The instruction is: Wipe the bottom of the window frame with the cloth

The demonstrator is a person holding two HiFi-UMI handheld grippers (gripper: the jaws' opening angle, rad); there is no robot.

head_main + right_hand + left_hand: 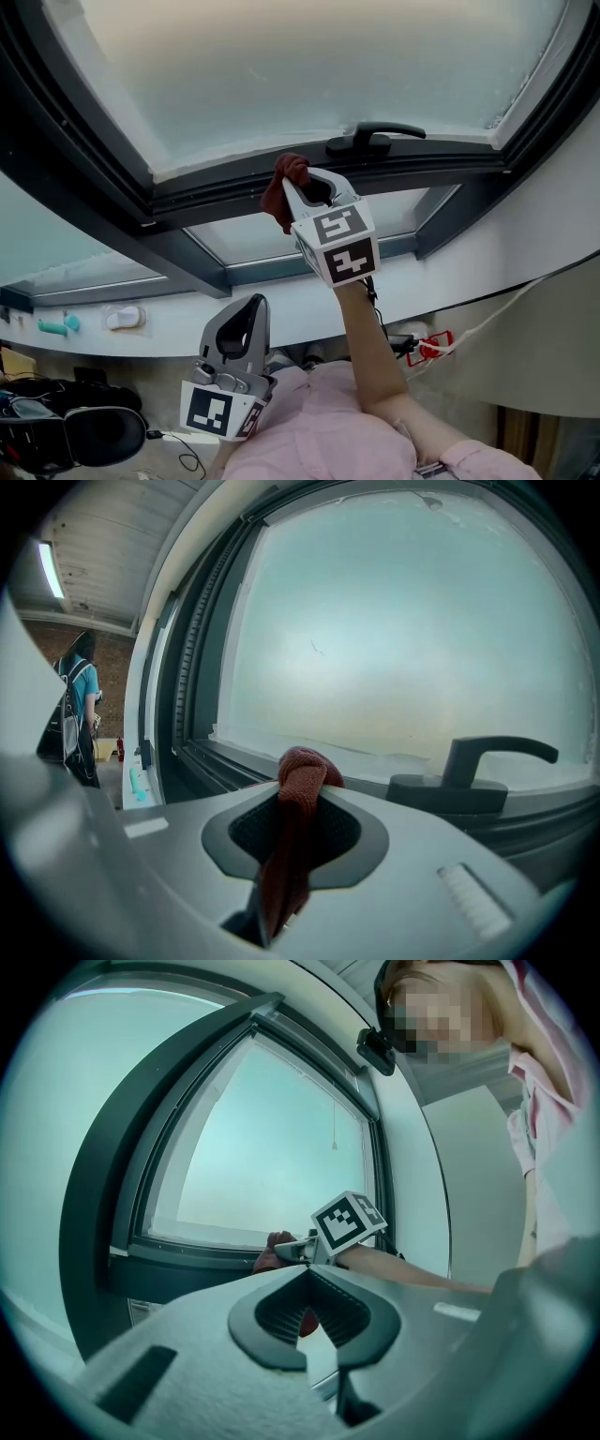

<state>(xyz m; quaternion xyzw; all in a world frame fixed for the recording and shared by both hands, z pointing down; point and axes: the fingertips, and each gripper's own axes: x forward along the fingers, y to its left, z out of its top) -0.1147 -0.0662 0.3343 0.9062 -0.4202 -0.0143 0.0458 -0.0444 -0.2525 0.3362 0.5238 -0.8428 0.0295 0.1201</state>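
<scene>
Right gripper (305, 184) clamps the red cloth (282, 193) at the window frame (220, 195).
Cloth bunches just beyond its jaws, handle (375, 139) to its right, arm stretched upward. Left gripper (249, 307) hangs low, jaws closed, empty.

Right arm is stretching way up, right gripper (302, 186) clamping the cloth (276, 199); left gripper (247, 307) is hanging low, jaws closed.
</scene>
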